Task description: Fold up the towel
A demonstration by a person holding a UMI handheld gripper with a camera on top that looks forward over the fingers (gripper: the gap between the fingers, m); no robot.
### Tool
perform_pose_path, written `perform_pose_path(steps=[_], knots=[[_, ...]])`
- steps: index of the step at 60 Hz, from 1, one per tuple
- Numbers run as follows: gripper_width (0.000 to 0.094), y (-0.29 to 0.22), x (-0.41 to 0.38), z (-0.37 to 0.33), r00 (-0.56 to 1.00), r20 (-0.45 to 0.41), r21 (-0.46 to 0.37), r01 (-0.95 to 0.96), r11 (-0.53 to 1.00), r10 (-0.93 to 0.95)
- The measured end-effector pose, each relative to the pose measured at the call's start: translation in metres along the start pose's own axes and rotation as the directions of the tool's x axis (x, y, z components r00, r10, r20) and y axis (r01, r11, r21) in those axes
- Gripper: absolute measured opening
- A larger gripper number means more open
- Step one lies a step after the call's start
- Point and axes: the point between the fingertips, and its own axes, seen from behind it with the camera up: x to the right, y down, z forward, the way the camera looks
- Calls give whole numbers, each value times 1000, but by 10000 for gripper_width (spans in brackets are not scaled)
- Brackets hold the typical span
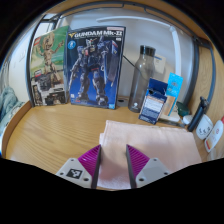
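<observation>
A pale pink towel (150,140) lies flat on the wooden table (50,135), spreading from between my fingers out to the right. My gripper (113,163) is open. Its two purple pads (90,158) stand either side of the towel's near left part, and the cloth shows in the gap between them. The fingers do not press on it. The towel's near edge is hidden below the fingers.
At the back stand a Gundam model box (96,65), a figure box (47,67) to its left, a clear bottle (144,75) and a small blue package (155,102). A black tool (197,112) and white items (208,130) lie to the right.
</observation>
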Motion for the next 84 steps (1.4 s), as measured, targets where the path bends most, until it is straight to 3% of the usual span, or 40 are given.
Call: perform_pose_path(steps=[3,8,13,21,33,47,48,49,50,51,52,57,61,68,72,84], knots=[[390,0,2,0,1000,0,-9,-2,1000,2],[105,-1,12,0,1000,-27,-7,12,1000,-12],[34,-2,11,-1,1000,5,-22,-17,1000,17],[33,-17,16,-16,981,65,-68,-180,981,184],[33,-91,93,-71,963,64,30,-264,964,262],[33,-79,222,-87,954,-37,35,-295,955,296],[38,-74,229,-87,953,-47,28,-298,954,299],[116,-69,236,-85,952,-54,19,-300,954,301],[99,-63,242,-84,951,-60,10,-302,953,302],[198,-58,248,-82,951,-66,2,-302,953,301],[207,-53,254,-80,951,-73,-3,-301,954,300],[517,-34,279,-72,959,-100,-7,-268,963,266],[669,-25,289,-69,966,-94,-5,-242,970,240],[698,-18,290,-76,971,-63,-1,-233,973,232],[766,-24,284,-88,973,-43,0,-226,974,226],[854,-81,231,-155,972,64,78,-230,970,225]])
